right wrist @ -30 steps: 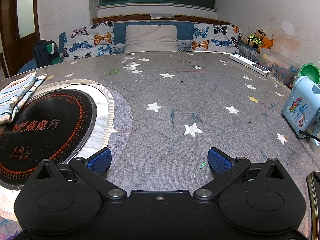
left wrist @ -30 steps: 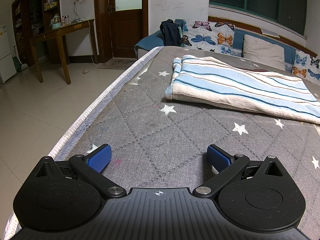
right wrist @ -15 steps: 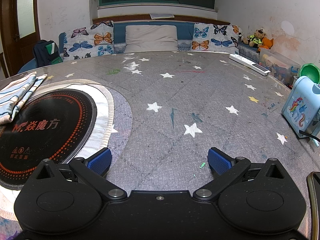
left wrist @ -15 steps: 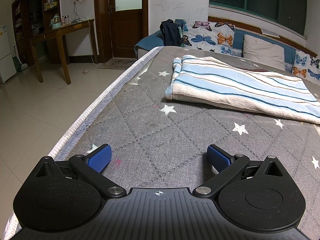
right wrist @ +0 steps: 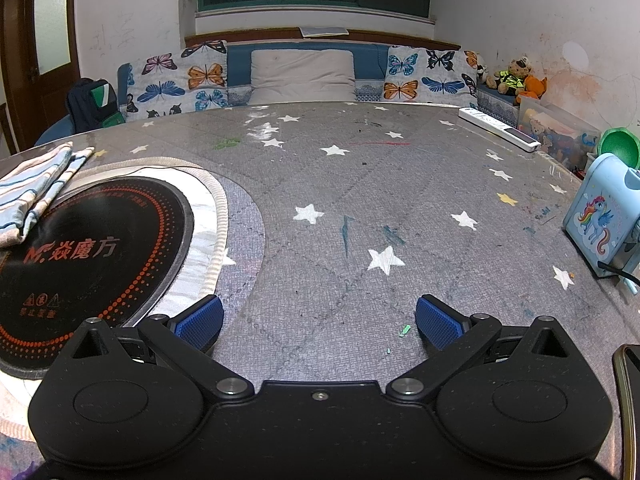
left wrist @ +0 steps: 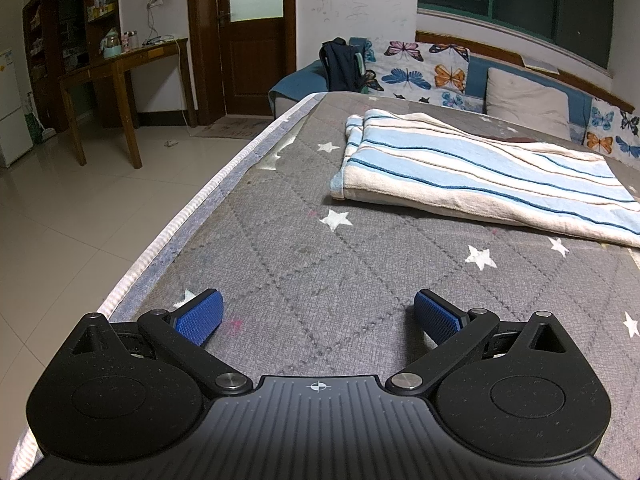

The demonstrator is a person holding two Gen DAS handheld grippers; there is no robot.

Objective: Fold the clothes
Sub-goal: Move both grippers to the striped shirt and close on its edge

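Observation:
A folded cloth with white and blue stripes [left wrist: 472,172] lies on the grey star-patterned table cover [left wrist: 320,264], ahead and to the right of my left gripper [left wrist: 318,314]. That gripper is open and empty, low over the cover near the table's left edge. In the right wrist view the cloth's end [right wrist: 36,188] shows at the far left, overlapping a round black induction cooktop [right wrist: 92,252]. My right gripper [right wrist: 318,320] is open and empty, low over the cover beside the cooktop.
A blue unicorn box [right wrist: 604,216] and a green object [right wrist: 618,146] stand at the right edge. A white power strip [right wrist: 500,128] lies at the far right. A butterfly-print sofa back [right wrist: 304,72] lies beyond the table. Tiled floor [left wrist: 80,208] drops off left.

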